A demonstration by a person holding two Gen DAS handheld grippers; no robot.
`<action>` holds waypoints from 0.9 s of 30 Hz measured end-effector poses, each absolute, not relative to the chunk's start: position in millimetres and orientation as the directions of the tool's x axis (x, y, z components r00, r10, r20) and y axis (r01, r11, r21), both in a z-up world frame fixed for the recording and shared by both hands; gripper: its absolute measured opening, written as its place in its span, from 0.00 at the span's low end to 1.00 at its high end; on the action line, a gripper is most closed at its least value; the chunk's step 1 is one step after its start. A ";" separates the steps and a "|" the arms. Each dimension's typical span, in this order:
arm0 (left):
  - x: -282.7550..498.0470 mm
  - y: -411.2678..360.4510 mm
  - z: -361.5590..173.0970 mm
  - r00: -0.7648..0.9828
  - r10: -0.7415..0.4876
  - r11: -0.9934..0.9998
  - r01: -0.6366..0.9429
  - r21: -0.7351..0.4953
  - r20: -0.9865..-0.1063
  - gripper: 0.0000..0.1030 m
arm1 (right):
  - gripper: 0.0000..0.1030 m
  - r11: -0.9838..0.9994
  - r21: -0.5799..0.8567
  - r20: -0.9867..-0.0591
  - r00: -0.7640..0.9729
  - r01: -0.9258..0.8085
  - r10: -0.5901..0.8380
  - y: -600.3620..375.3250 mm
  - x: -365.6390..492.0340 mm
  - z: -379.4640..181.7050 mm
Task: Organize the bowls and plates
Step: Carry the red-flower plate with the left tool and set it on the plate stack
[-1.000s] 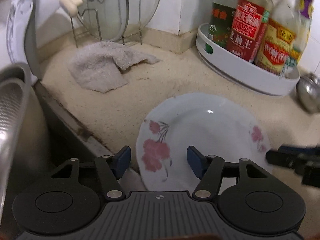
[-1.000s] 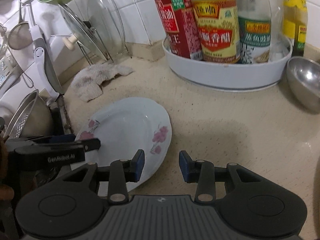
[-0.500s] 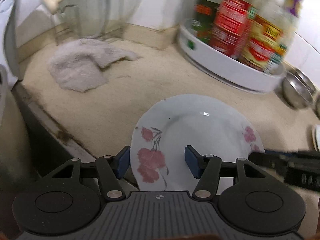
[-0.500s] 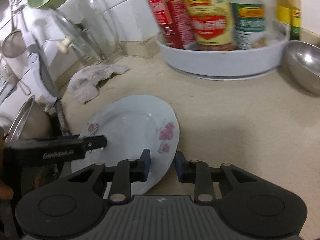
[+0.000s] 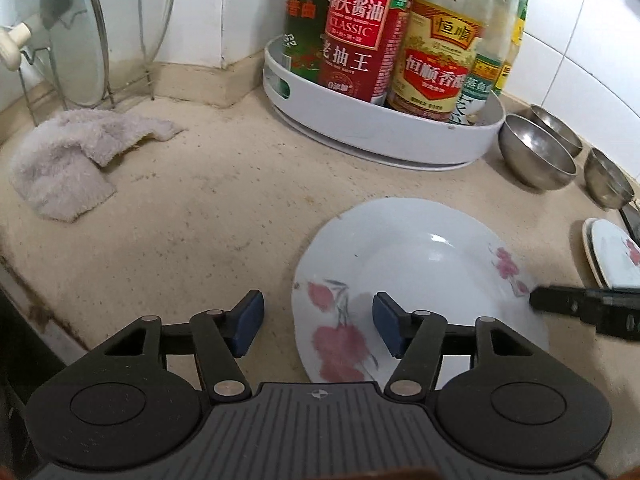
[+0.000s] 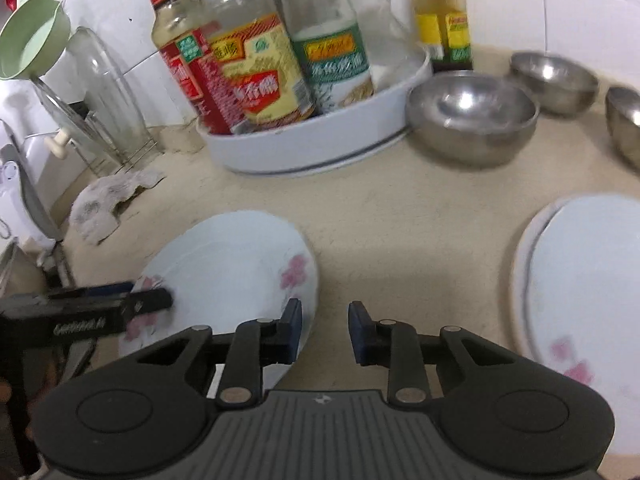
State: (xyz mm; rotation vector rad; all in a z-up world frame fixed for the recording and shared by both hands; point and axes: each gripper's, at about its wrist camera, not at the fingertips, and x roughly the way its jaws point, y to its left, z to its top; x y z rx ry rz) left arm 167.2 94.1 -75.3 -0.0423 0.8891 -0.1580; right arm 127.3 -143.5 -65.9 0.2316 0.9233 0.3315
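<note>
A white plate with pink flowers (image 5: 416,272) lies on the beige counter; it also shows in the right wrist view (image 6: 228,268). My left gripper (image 5: 318,322) is open, its jaws on either side of the plate's near left rim. My right gripper (image 6: 322,330) is open, with the plate's right rim between its jaws; its left finger is over the plate. A stack of similar plates (image 6: 584,292) lies at the right, also seen in the left wrist view (image 5: 612,252). Three steel bowls (image 6: 472,116) stand behind.
A white round tray (image 5: 380,128) holds several sauce bottles at the back. A grey cloth (image 5: 68,160) lies at the left by a rack with glass lids (image 5: 60,40). The sink edge (image 5: 24,292) runs along the left. A green ladle (image 6: 28,44) hangs on the wall.
The plate has moved right along the counter, away from the sink edge, with both grippers around it. The right gripper's jaws narrowed, then widened. The plate stack and bowls have come into view.
</note>
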 end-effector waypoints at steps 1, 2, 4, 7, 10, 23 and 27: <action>167.4 94.0 -76.0 0.620 -0.150 0.988 0.121 -0.095 -0.770 0.73 | 0.24 0.923 0.337 -0.735 0.560 -0.187 0.382 -141.2 125.4 -67.1; 166.7 93.3 -77.3 0.621 -0.142 0.989 0.126 -0.081 -0.771 0.82 | 0.24 0.919 0.343 -0.733 0.557 -0.195 0.391 -138.2 124.8 -68.2; 166.8 95.2 -79.9 0.630 -0.129 0.991 0.118 -0.070 -0.766 0.88 | 0.29 0.914 0.356 -0.731 0.551 -0.194 0.402 -132.2 124.7 -70.6; 168.4 92.8 -80.7 0.632 -0.140 0.989 0.132 -0.072 -0.762 0.88 | 0.30 0.932 0.289 -0.734 0.574 -0.220 0.363 -122.0 123.3 -70.2; 164.7 78.4 -76.6 0.633 -0.180 0.980 0.184 -0.080 -0.753 0.69 | 0.28 0.934 0.294 -0.738 0.572 -0.204 0.357 -122.2 124.7 -69.3; 153.1 48.2 -70.5 0.636 -0.189 0.981 0.158 -0.113 -0.749 0.50 | 0.22 0.951 0.265 -0.733 0.609 -0.156 0.304 -166.1 117.3 -53.0; 153.6 32.5 -66.3 0.637 -0.204 0.977 0.180 -0.114 -0.743 0.48 | 0.21 0.959 0.249 -0.726 0.629 -0.136 0.278 -180.5 112.8 -47.1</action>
